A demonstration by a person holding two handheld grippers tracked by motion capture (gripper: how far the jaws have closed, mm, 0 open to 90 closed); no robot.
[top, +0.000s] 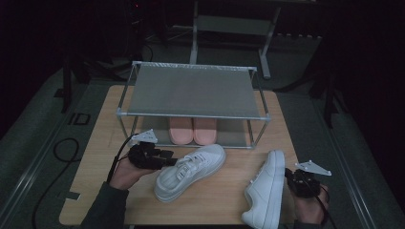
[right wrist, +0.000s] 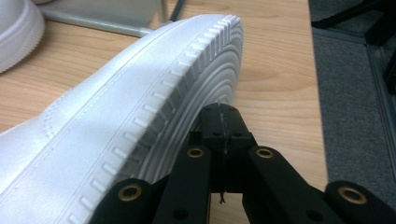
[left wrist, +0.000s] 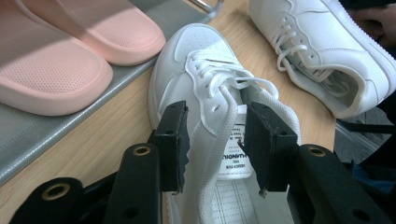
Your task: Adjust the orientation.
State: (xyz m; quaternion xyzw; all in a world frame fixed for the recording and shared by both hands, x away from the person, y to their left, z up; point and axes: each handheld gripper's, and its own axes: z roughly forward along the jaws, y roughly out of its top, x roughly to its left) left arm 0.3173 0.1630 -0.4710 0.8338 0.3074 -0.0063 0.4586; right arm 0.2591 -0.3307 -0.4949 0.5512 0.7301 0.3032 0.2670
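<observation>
The left gripper [top: 165, 158] grips the left shoe [top: 191, 171] at its collar: in the left gripper view 1 jaw sits outside the shoe's side wall and the other inside the opening by the tongue label, with the wall and a lace strand pinched between them. This shoe [left wrist: 205, 93] lies on the table [top: 224, 195] just in front of the rack [top: 191, 90], toe toward the rack's lower shelf and heel toward the person's left hand [top: 125, 174].

The right gripper [right wrist: 219, 135] has its 2 jaws pressed together with nothing between them. Its tips sit against the ribbed sole edge of the right shoe [right wrist: 116, 135], near the toe curve. In the high view this gripper [top: 292, 179] is at the right side of that shoe [top: 265, 191], which is well right of the rack's front right leg and near the table's front edge. The shoe is tipped on its side, so its sole faces the gripper and its laced top faces the left shoe.

On the rack's lower shelf stand 2 pink slippers [top: 193, 130] side by side, touching, just behind the left shoe's toe. The rack's top shelf is a bare grey sheet.
</observation>
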